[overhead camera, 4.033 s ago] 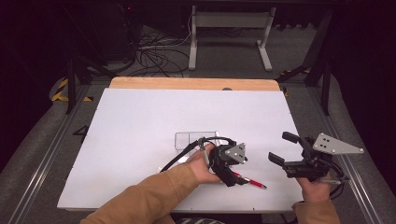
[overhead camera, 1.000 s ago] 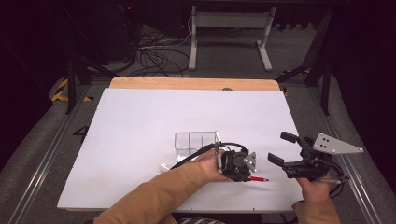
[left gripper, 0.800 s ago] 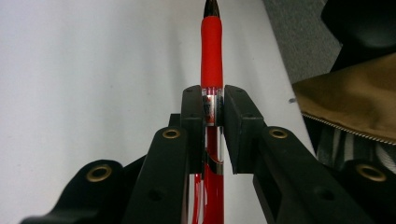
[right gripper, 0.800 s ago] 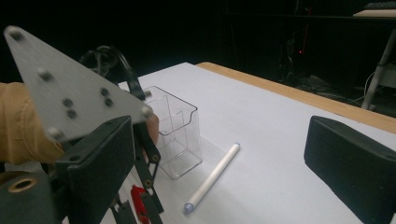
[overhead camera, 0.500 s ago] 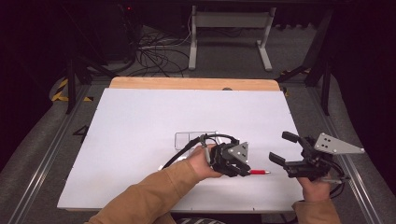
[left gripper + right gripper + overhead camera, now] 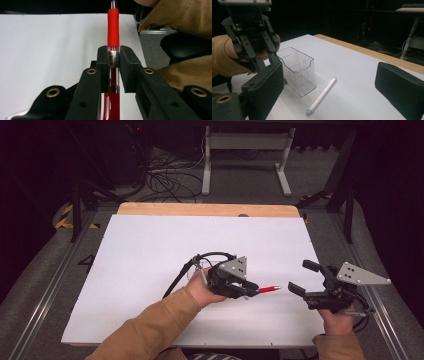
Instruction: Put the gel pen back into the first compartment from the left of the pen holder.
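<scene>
My left gripper (image 6: 248,289) hangs above the white table top (image 6: 140,250), shut on a red pen (image 6: 268,289) that lies level and points right toward my right gripper (image 6: 303,278). In the left gripper view both pads (image 6: 103,60) squeeze the clear barrel of the red pen (image 6: 113,27) just below its rubber grip. My right gripper (image 6: 329,75) is open with nothing between its jaws. Ahead of it stand a clear plastic container (image 6: 297,70) and a white pen (image 6: 322,96) that lies on the table beside it. The left gripper (image 6: 249,35) hovers just left of that container.
A wooden strip (image 6: 200,209) runs along the table's far edge. Beyond it are a dark floor with cables (image 6: 165,175) and a metal stand (image 6: 245,150). A tan sleeve (image 6: 145,330) reaches in from the bottom.
The left gripper has lifted the red pen off the table near the front and carried it up and a little back. The right gripper has stayed where it was.
</scene>
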{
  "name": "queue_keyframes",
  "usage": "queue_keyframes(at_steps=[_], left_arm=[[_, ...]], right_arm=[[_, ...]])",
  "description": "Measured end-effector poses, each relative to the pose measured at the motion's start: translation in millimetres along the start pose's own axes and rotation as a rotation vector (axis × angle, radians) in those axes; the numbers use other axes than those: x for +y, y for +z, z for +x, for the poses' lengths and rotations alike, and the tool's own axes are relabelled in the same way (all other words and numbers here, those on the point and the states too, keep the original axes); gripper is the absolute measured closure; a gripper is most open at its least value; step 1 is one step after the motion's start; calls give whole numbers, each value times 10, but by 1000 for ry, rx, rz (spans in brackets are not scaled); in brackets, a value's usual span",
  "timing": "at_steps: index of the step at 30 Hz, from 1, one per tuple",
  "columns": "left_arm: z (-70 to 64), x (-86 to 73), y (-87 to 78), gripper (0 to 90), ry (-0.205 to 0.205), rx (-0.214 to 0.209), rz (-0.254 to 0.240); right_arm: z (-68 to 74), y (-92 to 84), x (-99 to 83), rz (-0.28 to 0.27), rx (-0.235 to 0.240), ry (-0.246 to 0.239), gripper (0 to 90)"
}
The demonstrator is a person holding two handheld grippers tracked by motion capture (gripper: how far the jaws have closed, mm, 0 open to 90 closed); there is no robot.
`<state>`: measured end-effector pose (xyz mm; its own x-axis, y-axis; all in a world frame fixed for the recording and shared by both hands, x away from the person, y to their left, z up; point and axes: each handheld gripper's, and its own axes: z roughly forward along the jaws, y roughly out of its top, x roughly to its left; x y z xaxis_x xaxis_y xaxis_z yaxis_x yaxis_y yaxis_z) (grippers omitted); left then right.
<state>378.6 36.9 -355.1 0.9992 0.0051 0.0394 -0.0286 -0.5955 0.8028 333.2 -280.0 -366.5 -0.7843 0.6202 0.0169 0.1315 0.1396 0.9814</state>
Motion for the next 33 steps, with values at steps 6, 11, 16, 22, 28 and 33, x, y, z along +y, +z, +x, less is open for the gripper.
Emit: queue_keyframes(at_steps=[6, 11, 16, 22, 28, 33], left_arm=[[29, -49, -210, 794, -46, 41, -88], [58, -114, -355, 794, -86, 90, -154], [82, -178, -492, 793, -120, 138, -211], [118, -313, -613, 793, -161, 204, -269], [134, -490, -751, 793, -197, 269, -337], [141, -636, -872, 793, -229, 313, -402]], right_arm=[[-13, 21, 2, 0, 2, 1, 91], [-9, 53, 4, 7, 10, 2, 91], [-6, 72, 0, 10, 13, 1, 91], [-2, 81, -4, 11, 16, 0, 91], [5, 99, -8, 16, 19, 0, 91], [11, 114, -11, 17, 22, 0, 91]])
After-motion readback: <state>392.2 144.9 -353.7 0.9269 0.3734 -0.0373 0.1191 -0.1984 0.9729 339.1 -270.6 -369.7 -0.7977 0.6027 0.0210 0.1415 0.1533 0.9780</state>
